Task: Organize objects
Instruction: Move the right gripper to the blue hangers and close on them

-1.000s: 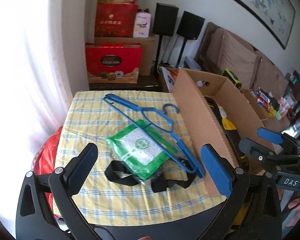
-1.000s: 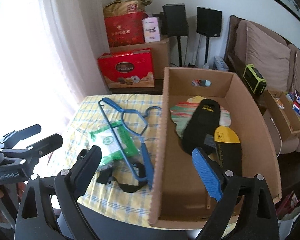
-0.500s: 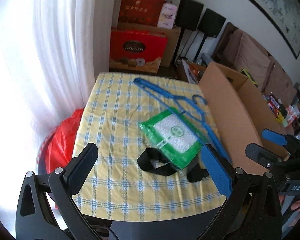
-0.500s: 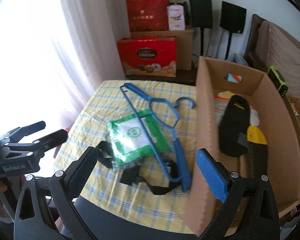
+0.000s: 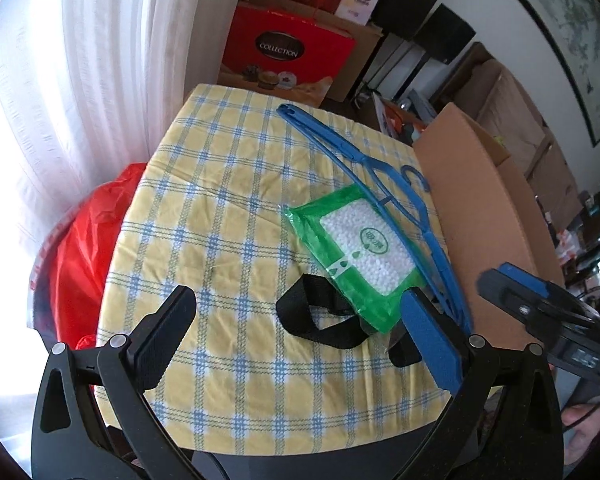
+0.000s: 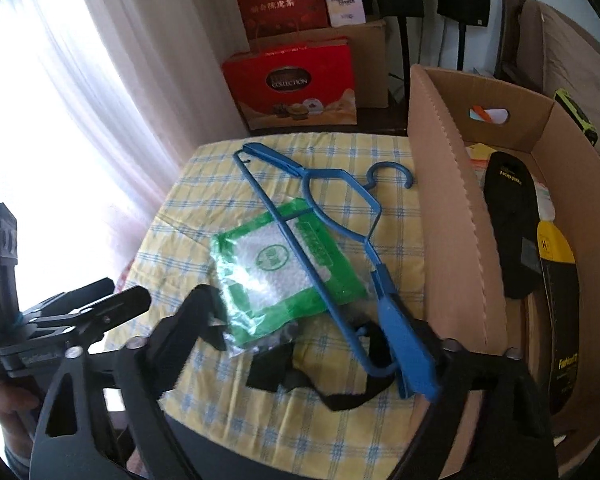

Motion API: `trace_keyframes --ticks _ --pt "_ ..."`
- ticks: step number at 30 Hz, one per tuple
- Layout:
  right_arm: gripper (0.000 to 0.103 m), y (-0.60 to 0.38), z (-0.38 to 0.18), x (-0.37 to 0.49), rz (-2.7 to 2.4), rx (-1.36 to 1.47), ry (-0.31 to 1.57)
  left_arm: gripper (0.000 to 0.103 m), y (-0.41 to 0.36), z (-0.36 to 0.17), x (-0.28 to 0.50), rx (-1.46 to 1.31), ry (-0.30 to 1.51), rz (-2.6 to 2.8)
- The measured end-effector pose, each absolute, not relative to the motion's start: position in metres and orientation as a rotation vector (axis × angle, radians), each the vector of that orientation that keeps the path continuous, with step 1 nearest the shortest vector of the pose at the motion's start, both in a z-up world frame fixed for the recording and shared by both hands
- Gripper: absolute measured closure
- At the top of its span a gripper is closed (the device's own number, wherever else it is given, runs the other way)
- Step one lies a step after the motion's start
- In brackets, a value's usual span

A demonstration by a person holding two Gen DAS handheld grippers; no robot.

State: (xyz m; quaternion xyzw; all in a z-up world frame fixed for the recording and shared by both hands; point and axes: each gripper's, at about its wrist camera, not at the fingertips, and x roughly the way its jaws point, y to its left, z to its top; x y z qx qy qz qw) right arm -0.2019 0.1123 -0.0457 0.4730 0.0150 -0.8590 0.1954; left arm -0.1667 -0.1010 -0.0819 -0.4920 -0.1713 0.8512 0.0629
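- My left gripper [image 5: 300,340] hangs over the near edge of the yellow-and-blue checked tablecloth table [image 5: 228,208], jaws spread wide, nothing between them.
- My right gripper [image 6: 304,336] is tilted down over the same near edge, jaws closing; the green plastic packet of white beads [image 6: 284,264] and the black webbing strap [image 6: 332,384] sit in the gap, and I see no pad pressing on either.
- The packet lies near the table's right edge, on top of the strap.
- Blue plastic clothes hanger [image 6: 324,220] lies diagonally across the packet, from the far edge to the near right corner, hook toward the open brown cardboard box [image 6: 444,208].
- The box stands along the table's right edge; a black insole [image 6: 512,216] and a yellow-and-black insole [image 6: 560,300] lie inside.
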Motion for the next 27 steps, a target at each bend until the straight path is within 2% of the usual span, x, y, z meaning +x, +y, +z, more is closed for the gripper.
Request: trace_keyframes --ticks 1,3,6,14,16,24,27 --pt "0.026 0.11 -0.049 -0.205 -2.403 1.334 0.067 0.002 -0.1 -0.083 -0.168 -1.487 -0.521 2.571" --pt "0.041 0.105 -0.056 -0.21 -2.381 1.364 0.089 0.003 -0.098 -0.083 -0.171 -1.489 -0.522 2.567" --pt "0.052 0.097 -0.065 -0.215 -2.369 1.383 0.131 0.007 -0.096 -0.083 -0.178 -1.494 -0.539 2.548" --pt "0.063 0.087 -0.091 -0.225 -2.415 1.413 0.222 0.01 -0.095 -0.081 -0.208 -1.48 -0.689 2.491" --pt "0.064 0.088 -0.096 -0.227 -2.42 1.423 0.216 0.021 -0.09 -0.084 -0.219 -1.501 -0.699 2.464" --pt "0.068 0.092 -0.108 -0.23 -2.426 1.431 0.197 0.027 -0.065 -0.108 -0.266 -1.577 -0.759 2.388" --pt "0.07 0.094 -0.11 -0.231 -2.419 1.428 0.181 0.035 -0.057 -0.119 -0.28 -1.603 -0.796 2.351"
